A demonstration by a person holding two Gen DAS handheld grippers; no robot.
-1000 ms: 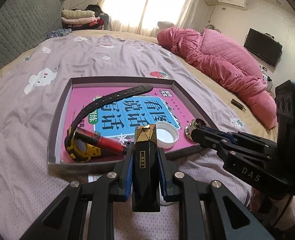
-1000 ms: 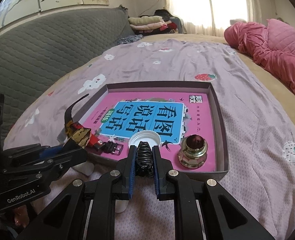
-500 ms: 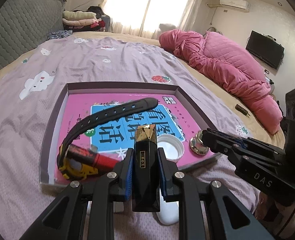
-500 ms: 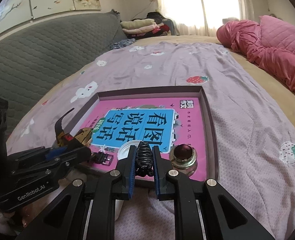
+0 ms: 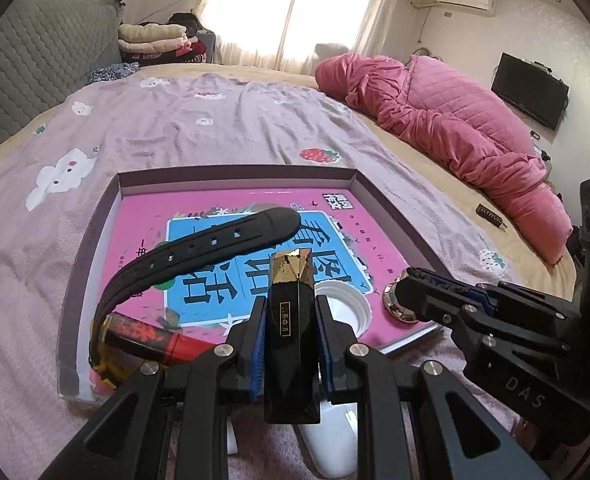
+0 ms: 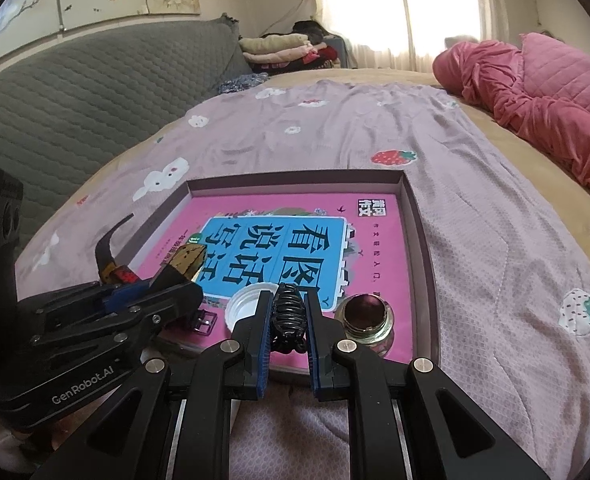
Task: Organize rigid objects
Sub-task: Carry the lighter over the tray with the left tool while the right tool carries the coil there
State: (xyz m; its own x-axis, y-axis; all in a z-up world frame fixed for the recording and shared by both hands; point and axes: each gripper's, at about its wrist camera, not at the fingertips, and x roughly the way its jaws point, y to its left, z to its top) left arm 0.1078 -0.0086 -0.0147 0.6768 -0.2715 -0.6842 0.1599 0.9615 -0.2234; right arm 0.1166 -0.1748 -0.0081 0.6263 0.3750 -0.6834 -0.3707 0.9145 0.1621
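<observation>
My left gripper (image 5: 291,301) is shut on a black faceted tube with a gold top (image 5: 291,332), held over the near edge of the shallow tray (image 5: 235,178). My right gripper (image 6: 288,298) is shut on a black hair claw clip (image 6: 289,316) at the tray's near edge. A pink book (image 5: 143,216) lines the tray. On it lie a black-strapped watch (image 5: 199,246), a red tube (image 5: 151,334), a white bottle cap (image 6: 249,304) and a gold-rimmed jar (image 6: 369,316). The right gripper (image 5: 409,286) shows at the right of the left wrist view, partly hiding the jar.
The tray sits on a mauve bedspread (image 5: 215,128). A pink quilt (image 5: 455,120) is heaped at the right, with a small dark box (image 5: 491,216) beside it. A white object (image 5: 335,454) lies under my left gripper. A grey headboard (image 6: 75,92) runs along the left.
My left gripper has moved in toward the tray with the tube, so the tray looks nearer and more centred. The right gripper keeps the clip and has hardly shifted.
</observation>
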